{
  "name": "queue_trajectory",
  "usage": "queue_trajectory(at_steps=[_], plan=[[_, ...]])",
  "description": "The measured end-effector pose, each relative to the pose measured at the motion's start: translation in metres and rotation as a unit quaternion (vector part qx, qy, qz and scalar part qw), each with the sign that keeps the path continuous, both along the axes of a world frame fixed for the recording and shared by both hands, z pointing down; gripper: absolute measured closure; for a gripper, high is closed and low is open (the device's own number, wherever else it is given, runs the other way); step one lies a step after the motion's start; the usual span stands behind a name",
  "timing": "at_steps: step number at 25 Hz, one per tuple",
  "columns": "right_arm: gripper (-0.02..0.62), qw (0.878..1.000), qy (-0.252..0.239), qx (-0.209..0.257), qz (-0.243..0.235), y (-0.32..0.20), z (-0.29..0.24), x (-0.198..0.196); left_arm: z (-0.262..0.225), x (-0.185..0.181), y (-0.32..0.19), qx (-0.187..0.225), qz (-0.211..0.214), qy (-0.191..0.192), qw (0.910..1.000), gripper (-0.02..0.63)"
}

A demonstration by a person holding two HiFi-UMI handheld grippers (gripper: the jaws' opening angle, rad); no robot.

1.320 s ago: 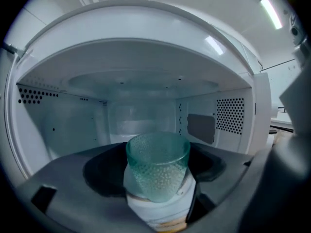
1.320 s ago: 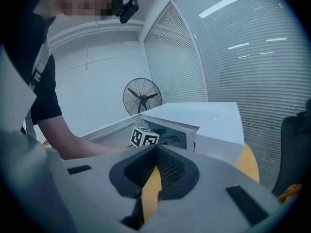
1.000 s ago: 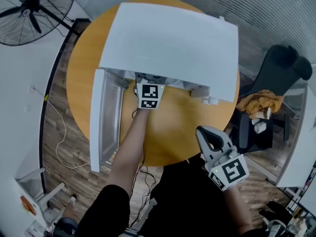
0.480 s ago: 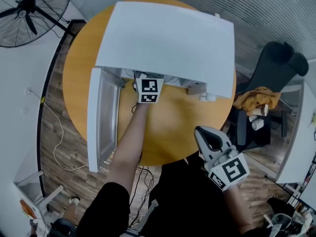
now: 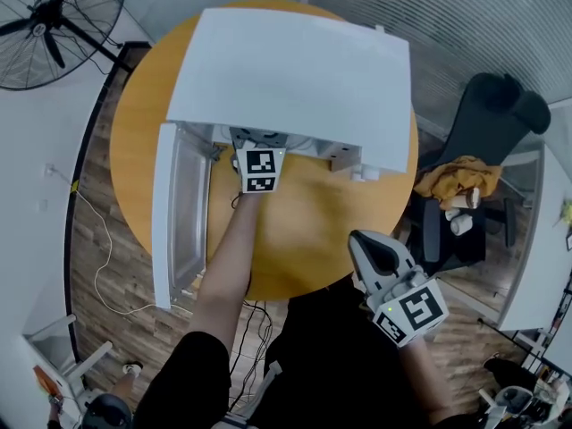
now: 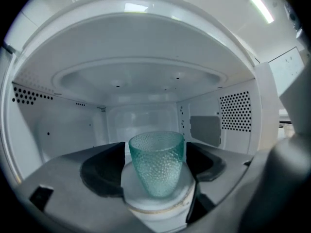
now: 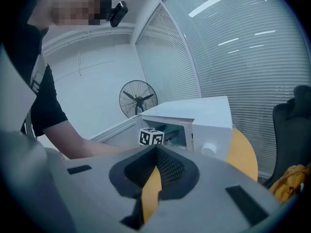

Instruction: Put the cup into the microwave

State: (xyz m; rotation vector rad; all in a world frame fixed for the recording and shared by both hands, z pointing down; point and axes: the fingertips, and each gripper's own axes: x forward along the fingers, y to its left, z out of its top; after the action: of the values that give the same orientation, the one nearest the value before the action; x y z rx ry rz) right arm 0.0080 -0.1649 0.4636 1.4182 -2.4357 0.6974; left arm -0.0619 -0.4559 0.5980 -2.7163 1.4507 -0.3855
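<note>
Hardly moved, our left gripper (image 5: 259,143) stays inside the open microwave (image 5: 295,79).
Its jaws clamp the green cup (image 6: 156,161); our right gripper (image 7: 153,177) hangs closed, empty.

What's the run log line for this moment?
left gripper: shut on cup, inside microwave | door: open | right gripper: shut, empty

Bright room, bent pictures

Long ceiling lamps (image 6: 261,7) light the room evenly, and shadows are faint. The white microwave (image 5: 295,79) top looks very bright from above, while its inside is soft and grey. Both gripper views curve at the edges, with dark corners. The near fingers (image 6: 99,171) look blurry, and the cup (image 6: 156,161) is sharp.
</note>
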Motion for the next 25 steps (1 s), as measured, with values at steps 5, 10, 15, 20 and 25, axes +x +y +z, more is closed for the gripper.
queue_trajectory(at_steps=[5,10,15,20,25], plan=[[0.586,1.0,-0.009,0.01,-0.006,0.007,-0.006,0.004,-0.002,-0.009,0.018,-0.006,-0.016,-0.013,0.9998,0.235],[0.586,0.999,-0.019,0.027,-0.02,0.023,-0.014,0.013,-0.008,-0.008,0.053,-0.017,-0.02,-0.018,0.9995,0.235],[0.586,0.998,-0.027,0.041,-0.042,0.046,-0.02,0.029,-0.023,0.005,0.1,-0.021,-0.026,-0.013,0.9993,0.235],[0.586,0.996,-0.035,0.052,-0.063,0.072,-0.023,0.047,-0.043,0.017,0.154,-0.021,-0.047,-0.002,0.9987,0.236],[0.586,0.993,-0.04,0.074,-0.076,0.096,-0.031,0.066,-0.055,0.035,0.215,-0.041,-0.055,0.012,0.9976,0.238]])
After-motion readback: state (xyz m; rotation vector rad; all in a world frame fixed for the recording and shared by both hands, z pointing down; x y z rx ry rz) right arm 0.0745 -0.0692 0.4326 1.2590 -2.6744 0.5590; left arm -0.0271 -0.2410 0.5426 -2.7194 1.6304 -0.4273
